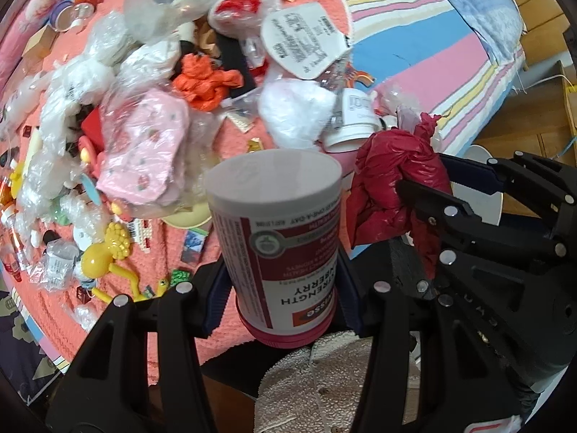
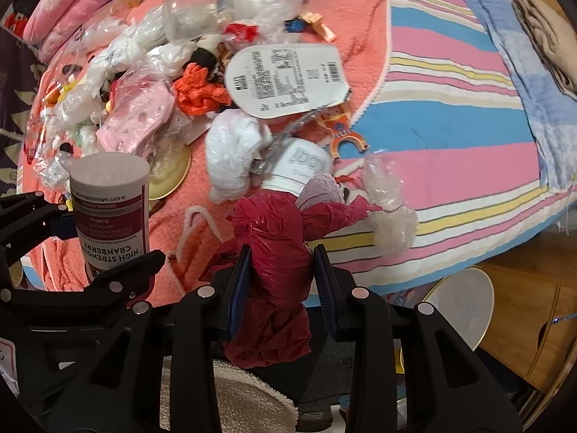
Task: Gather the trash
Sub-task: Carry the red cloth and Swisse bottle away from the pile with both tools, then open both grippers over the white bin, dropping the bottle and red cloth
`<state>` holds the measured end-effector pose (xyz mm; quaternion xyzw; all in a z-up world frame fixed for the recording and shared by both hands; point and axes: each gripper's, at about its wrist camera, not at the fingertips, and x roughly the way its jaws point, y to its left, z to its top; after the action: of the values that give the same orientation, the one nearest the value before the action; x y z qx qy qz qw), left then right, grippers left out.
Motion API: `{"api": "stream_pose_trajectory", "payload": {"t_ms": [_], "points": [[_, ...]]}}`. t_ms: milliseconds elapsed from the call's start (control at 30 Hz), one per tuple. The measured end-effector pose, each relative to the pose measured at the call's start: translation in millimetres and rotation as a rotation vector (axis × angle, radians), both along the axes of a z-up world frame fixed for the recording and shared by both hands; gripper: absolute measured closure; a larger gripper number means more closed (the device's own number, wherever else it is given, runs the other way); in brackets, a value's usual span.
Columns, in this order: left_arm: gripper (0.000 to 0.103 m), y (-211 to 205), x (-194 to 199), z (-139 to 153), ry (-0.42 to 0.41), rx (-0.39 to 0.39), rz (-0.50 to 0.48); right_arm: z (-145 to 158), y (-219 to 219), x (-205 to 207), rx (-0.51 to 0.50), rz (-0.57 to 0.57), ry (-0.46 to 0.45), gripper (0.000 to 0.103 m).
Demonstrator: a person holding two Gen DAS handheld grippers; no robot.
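Observation:
My left gripper (image 1: 285, 299) is shut on a cranberry supplement bottle (image 1: 281, 238), held upside down with its red cap toward the camera; the bottle (image 2: 111, 216) also shows at the left of the right wrist view. My right gripper (image 2: 281, 278) is shut on a crumpled dark red plastic bag (image 2: 274, 270), which appears beside the bottle as the bag (image 1: 393, 187) in the left wrist view. Both are held just off the near edge of a bed. Beyond them a heap of trash (image 1: 151, 101) covers a coral blanket (image 2: 360, 29).
In the heap lie a white paper cup (image 2: 299, 169), a white labelled lid (image 2: 285, 79), an orange bag (image 2: 198, 90), a pink wrapper (image 1: 144, 151) and clear plastic. A striped sheet (image 2: 450, 137) covers the bed's right side. A white bin (image 2: 465, 310) stands on the wooden floor.

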<state>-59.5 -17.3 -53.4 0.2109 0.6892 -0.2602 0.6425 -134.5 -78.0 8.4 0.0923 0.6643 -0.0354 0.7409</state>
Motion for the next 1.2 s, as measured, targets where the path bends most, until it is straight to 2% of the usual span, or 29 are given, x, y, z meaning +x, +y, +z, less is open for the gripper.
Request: {"api": "stream_pose_trajectory", "payload": {"t_ms": [367,767,1000,1200], "points": [[0.054,-38,-18,-3,0.011,0.004,-0.069,9,-45,-30,-0.025,-0.099,-0.012,0.07],[0.054,-103,-57,-4,0.023,0.001,-0.206,7,-104,-80,-0.027,-0.254,-0.015,0.07],[0.054,-147,-85,-8,0.025,0.003,-0.288,5,-144,-115,-0.032,-0.357,-0.01,0.07],[0.054,-189,-123,-19,0.067,-0.01,-0.379,-6,-175,-154,-0.035,-0.45,0.011,0.07]]}}
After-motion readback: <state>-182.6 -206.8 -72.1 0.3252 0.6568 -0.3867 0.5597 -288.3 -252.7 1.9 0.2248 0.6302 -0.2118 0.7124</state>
